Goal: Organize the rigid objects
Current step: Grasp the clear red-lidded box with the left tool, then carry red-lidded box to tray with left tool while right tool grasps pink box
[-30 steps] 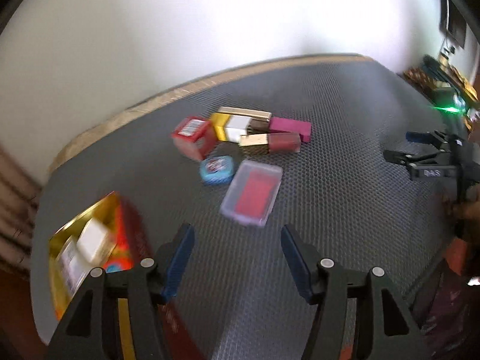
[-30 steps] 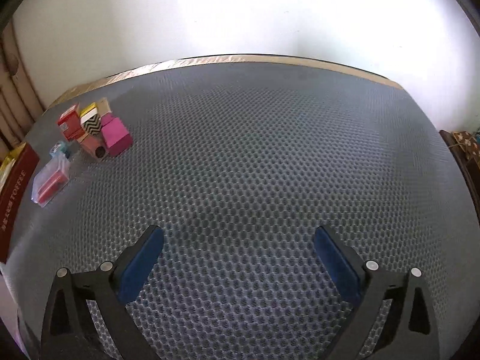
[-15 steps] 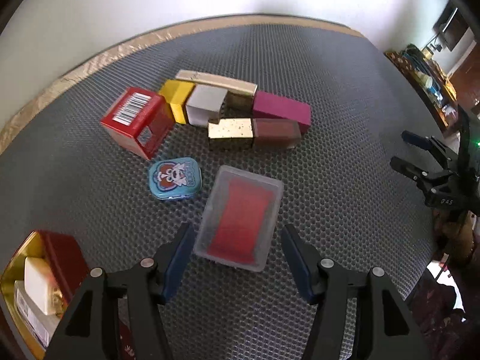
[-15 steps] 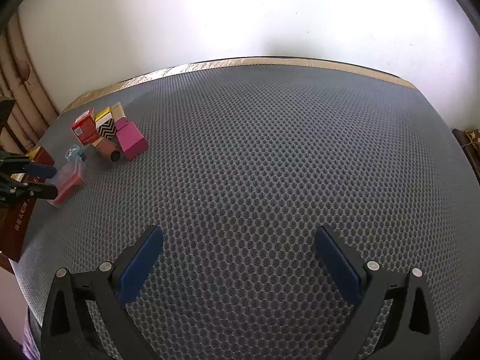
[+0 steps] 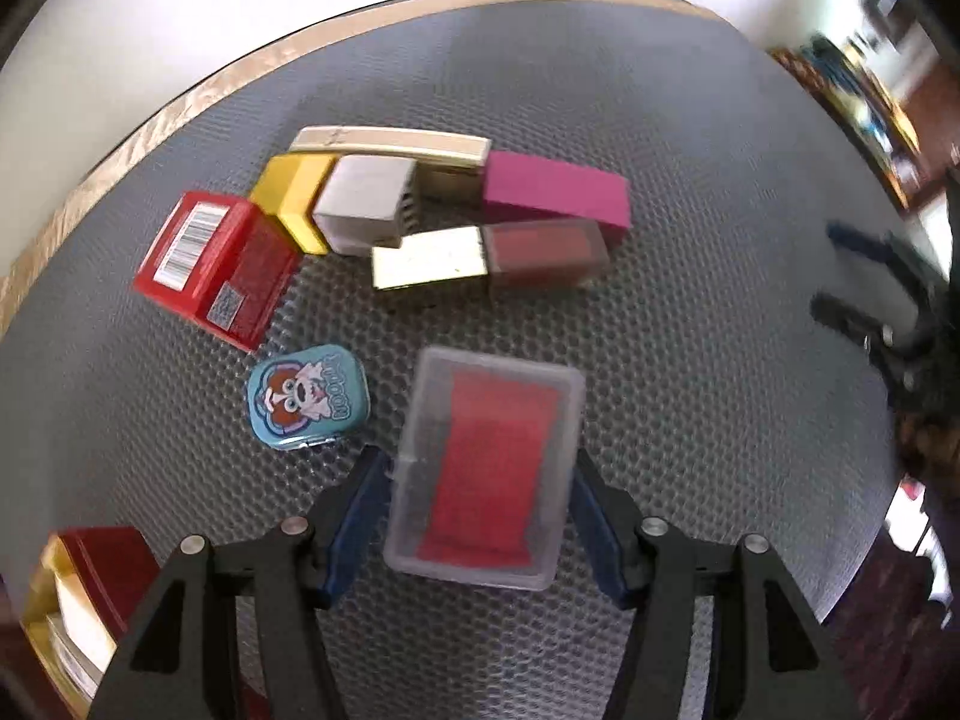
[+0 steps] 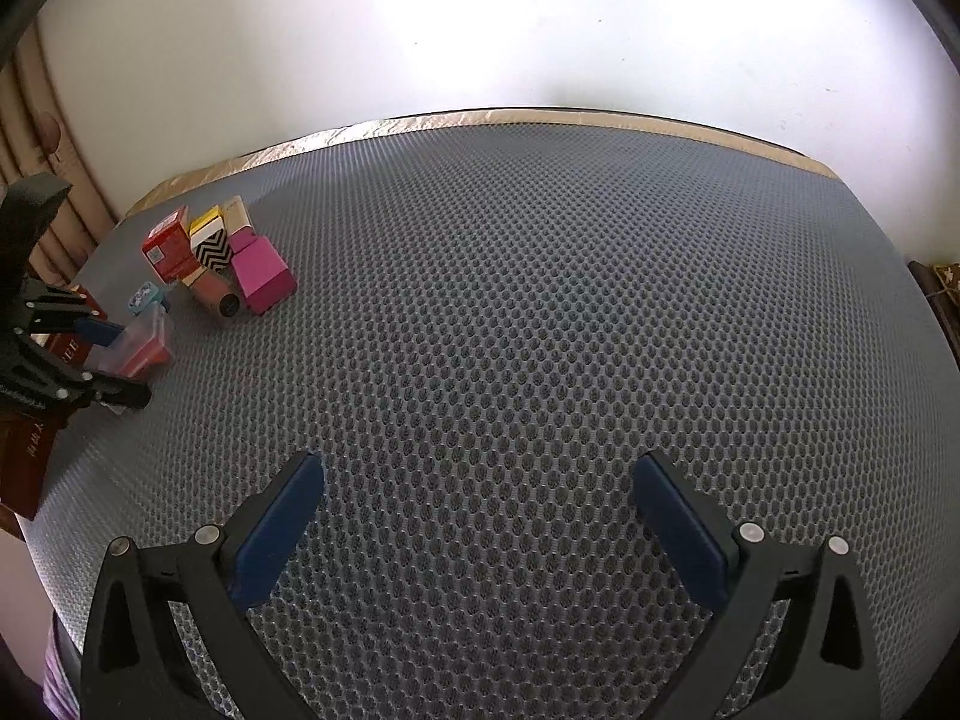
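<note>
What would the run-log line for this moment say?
left gripper: closing around clear case with red insert, not yet gripped | right gripper: open, empty | blue tin: beside case

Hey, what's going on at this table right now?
A person is sorting small boxes. The left gripper straddles a clear case with a red insert, its jaws closing but not yet pressing on it. The right gripper is open over bare mat. A blue tin lies beside the case.
</note>
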`<state>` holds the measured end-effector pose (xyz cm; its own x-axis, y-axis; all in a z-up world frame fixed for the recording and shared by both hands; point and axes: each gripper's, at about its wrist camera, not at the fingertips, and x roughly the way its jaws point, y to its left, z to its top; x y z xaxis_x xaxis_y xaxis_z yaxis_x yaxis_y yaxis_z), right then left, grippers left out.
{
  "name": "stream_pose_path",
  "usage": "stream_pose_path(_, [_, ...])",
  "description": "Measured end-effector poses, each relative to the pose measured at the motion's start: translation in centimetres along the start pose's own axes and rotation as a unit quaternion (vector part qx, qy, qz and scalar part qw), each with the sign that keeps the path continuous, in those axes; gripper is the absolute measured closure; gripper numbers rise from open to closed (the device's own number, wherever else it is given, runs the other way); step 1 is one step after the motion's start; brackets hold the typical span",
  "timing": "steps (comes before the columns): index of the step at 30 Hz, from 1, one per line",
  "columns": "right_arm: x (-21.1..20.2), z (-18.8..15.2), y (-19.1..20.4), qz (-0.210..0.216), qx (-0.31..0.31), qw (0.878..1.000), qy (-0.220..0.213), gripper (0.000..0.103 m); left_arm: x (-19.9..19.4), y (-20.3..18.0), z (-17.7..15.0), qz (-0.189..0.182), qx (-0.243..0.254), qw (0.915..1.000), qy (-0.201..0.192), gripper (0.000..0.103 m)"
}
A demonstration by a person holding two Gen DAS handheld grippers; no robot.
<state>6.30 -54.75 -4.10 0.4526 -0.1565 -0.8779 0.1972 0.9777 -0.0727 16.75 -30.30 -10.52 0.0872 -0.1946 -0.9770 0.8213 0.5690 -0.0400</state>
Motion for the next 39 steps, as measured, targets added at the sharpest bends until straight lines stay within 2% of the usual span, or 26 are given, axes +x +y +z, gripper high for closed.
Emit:
stream_pose_path(1, [0.1, 0.0, 0.1, -0.001, -0.001, 1.0, 0.001, 0.0, -0.2, 0.2, -0.2, 0.006, -0.016, 0.9998, -0.008, 0.048])
stream_pose_path(6, [0.1, 0.1, 0.5, 0.004, -0.009, 1.0, -0.004, 0.001, -1.8, 0.3, -3.0, 0.012, -0.109, 0.9927, -0.051, 0.048])
stream_pose_path(8, [-0.2, 0.6, 1.4, 0.033, -0.035, 0.999, -0.016, 0.009, -3.2, -0.3, -4.8, 0.009, -0.139, 0.9876, -0.073, 0.048])
stream_pose_path(9, [-0.2, 1.0, 2.0, 0.039, -0.052, 0.998, -0.018, 0.018, -3.9, -0.8, -5.6, 0.01, -0.149, 0.9854, -0.081, 0.048])
stream_pose_path(11, [0.7, 2.3, 3.5, 0.05, -0.087, 0.995, -0.005, 0.026, -5.1, -1.6, -6.8, 0.01, -0.158, 0.9828, -0.096, 0.048])
stream_pose_path(13, [2.0, 3.8, 4.5, 0.07, -0.103, 0.992, 0.007, 0.04, -6.3, -2.1, -8.2, 0.008, -0.163, 0.9801, -0.112, 0.048])
stream_pose_path(15, [3.4, 5.2, 5.9, 0.068, -0.13, 0.989, 0.016, 0.044, -7.4, -2.3, -9.7, 0.009, -0.162, 0.98, -0.116, 0.048])
stream_pose_path(19, [5.2, 7.8, 8.0, 0.075, -0.164, 0.983, 0.021, 0.046, -8.0, -1.9, -11.4, -0.004, -0.175, 0.9775, -0.118, 0.048])
stream_pose_path(26, [8.5, 12.0, 10.5, 0.088, -0.159, 0.983, 0.04, 0.046, -9.2, -2.2, -12.5, -0.006, -0.187, 0.9752, -0.119, 0.048])
stream_pose_path(28, [9.0, 12.6, 11.1, 0.104, -0.156, 0.981, 0.046, 0.04, -9.3, -2.3, -12.6, -0.007, -0.183, 0.976, -0.118, 0.048])
stream_pose_path(30, [9.6, 12.7, 11.3, 0.112, -0.159, 0.979, 0.063, 0.028, -9.3, -2.4, -12.7, -0.007, -0.178, 0.977, -0.117, 0.048])
stream_pose_path(33, [10.3, 12.2, 12.2, 0.117, -0.183, 0.972, 0.088, 0.024, -9.4, -2.5, -12.6, -0.004, -0.173, 0.9777, -0.12, 0.048])
stream_pose_path(38, [10.2, 11.0, 13.5, 0.083, -0.233, 0.965, 0.085, 0.026, -9.0, -2.2, -12.4, -0.008, -0.174, 0.9774, -0.119, 0.048])
stream_pose_path(39, [10.2, 11.0, 13.5, 0.083, -0.236, 0.965, 0.084, 0.033, -8.9, -2.2, -12.4, -0.009, -0.176, 0.9771, -0.119, 0.048])
